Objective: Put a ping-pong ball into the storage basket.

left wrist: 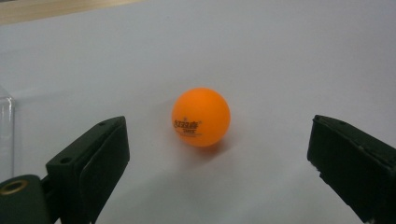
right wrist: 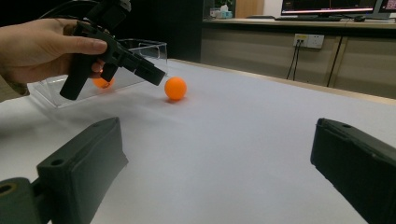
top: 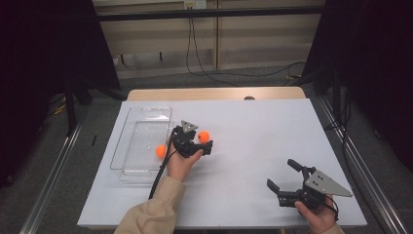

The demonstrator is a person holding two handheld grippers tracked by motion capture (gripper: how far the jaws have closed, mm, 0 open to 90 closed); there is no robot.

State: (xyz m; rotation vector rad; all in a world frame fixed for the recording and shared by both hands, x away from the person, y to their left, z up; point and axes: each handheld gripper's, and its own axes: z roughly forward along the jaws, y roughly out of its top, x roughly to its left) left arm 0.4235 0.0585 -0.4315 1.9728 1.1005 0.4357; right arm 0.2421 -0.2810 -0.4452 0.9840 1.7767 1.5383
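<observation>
An orange ball (top: 203, 136) with printed lettering (left wrist: 201, 116) lies on the white table sheet, just right of a clear plastic tray (top: 127, 127). My left gripper (top: 200, 140) is open, its jaws spread wide either side of the ball and a little short of it, not touching (left wrist: 218, 140). A second orange ball (top: 160, 151) lies inside the tray, partly hidden behind the left hand (right wrist: 102, 83). At the near right of the table my right gripper (top: 281, 174) is open and holds nothing (right wrist: 215, 140). It faces the first ball (right wrist: 175, 88) and the left gripper (right wrist: 152, 73).
The white sheet (top: 253, 126) covers the table, whose wooden far edge (top: 214, 92) shows. Metal rails run along both sides of the table. Cables lie on the floor beyond. A bench with monitors (right wrist: 327, 7) stands far off in the right gripper view.
</observation>
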